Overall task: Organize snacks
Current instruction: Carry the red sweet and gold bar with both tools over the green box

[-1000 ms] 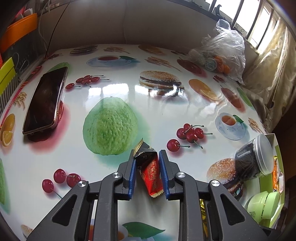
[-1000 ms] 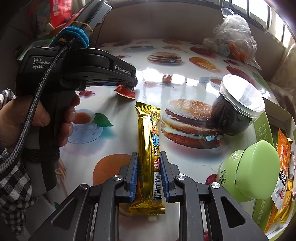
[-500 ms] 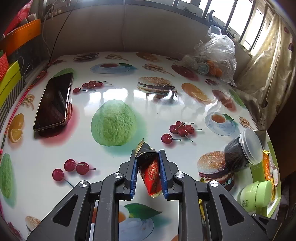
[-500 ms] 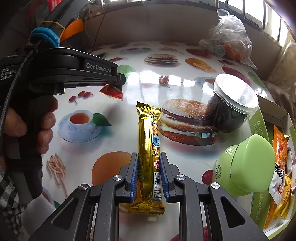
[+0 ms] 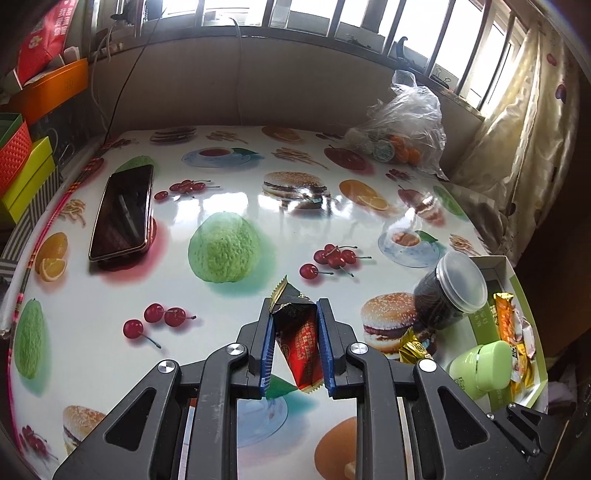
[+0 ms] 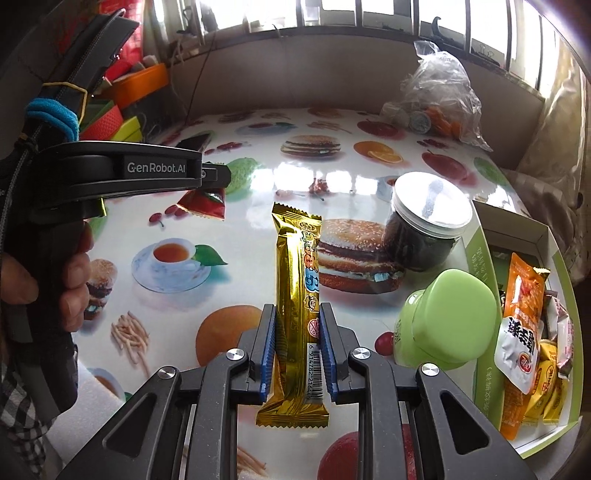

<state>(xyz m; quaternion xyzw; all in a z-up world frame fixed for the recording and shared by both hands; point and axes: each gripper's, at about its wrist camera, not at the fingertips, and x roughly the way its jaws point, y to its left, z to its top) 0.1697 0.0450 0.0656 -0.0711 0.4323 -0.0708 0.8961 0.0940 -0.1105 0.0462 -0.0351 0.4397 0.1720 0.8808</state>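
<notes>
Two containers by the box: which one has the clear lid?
The dark jar, farther from the right gripper. Its lid is clear plastic; the nearer pot is solid light green all over.

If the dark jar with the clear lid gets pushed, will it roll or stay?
The dark jar lies tilted against the green box, lid upward, so a push would probably roll or slide it. The table looks glossy, so it may skid easily. Filled with dark contents, it seems fairly heavy for its size.

A bright room with a picture table

The table (image 5: 110, 295) has a shiny cloth with food pictures. Behind the table is a low wall (image 5: 207, 96), with barred windows (image 5: 332, 18) above and a curtain (image 5: 524, 122) beside.
</notes>
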